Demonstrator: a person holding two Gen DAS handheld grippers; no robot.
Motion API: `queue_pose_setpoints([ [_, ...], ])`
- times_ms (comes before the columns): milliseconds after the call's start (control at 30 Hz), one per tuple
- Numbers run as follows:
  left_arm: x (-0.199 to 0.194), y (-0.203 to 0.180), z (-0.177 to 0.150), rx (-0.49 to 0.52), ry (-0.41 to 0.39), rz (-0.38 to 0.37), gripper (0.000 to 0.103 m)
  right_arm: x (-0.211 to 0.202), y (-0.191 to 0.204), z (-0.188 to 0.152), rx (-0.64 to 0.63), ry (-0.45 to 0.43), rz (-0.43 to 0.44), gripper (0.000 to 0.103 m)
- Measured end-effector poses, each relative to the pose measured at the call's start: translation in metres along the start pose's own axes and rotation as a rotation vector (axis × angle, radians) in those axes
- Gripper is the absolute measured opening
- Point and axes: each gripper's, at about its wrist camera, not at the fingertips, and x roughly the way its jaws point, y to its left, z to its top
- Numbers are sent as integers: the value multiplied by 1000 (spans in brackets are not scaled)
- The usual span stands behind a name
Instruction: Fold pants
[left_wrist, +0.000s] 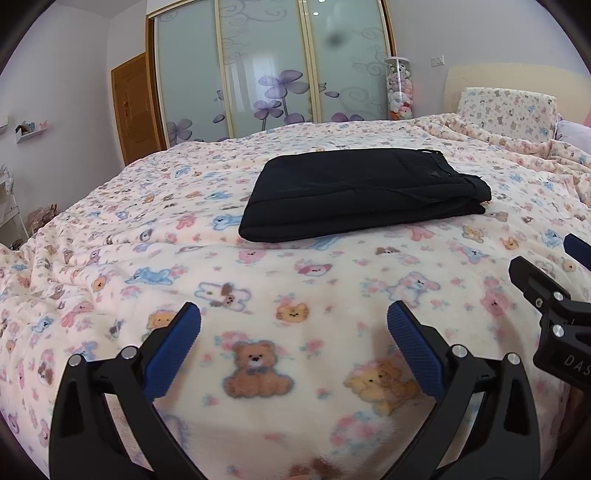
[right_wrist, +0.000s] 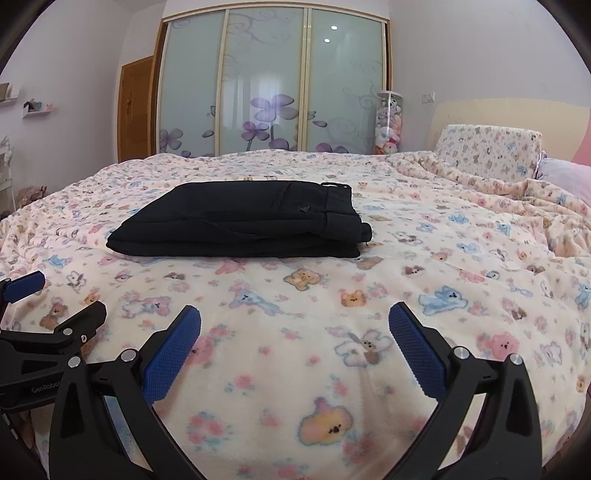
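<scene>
Black pants (left_wrist: 364, 192) lie folded into a compact flat stack on the bed, waistband toward the right; the right wrist view shows the same pants (right_wrist: 243, 223) with a small triangular logo near the waistband. My left gripper (left_wrist: 294, 332) hovers open over the blanket, well short of the pants, nothing between its blue pads. My right gripper (right_wrist: 294, 332) is open too, equally far back and empty. Each gripper appears at the edge of the other's view: the right gripper (left_wrist: 554, 273) at the right, the left gripper (right_wrist: 55, 299) at the left.
A cream blanket with a teddy-bear print (left_wrist: 258, 288) covers the whole bed. A matching pillow (right_wrist: 487, 151) and headboard sit at the far right. Sliding wardrobe doors (right_wrist: 273, 81) and a clear tube of plush toys (right_wrist: 388, 125) stand behind the bed.
</scene>
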Motion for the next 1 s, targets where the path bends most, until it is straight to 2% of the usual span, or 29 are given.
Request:
queue_pose_setpoints([
  [267,0,-7,-1,36,2,-16,101,2,-2,0,6,8,-6,102],
  [1000,0,-8,-2,34,5,-15,101,7,-4,-5,4,26,2,102],
])
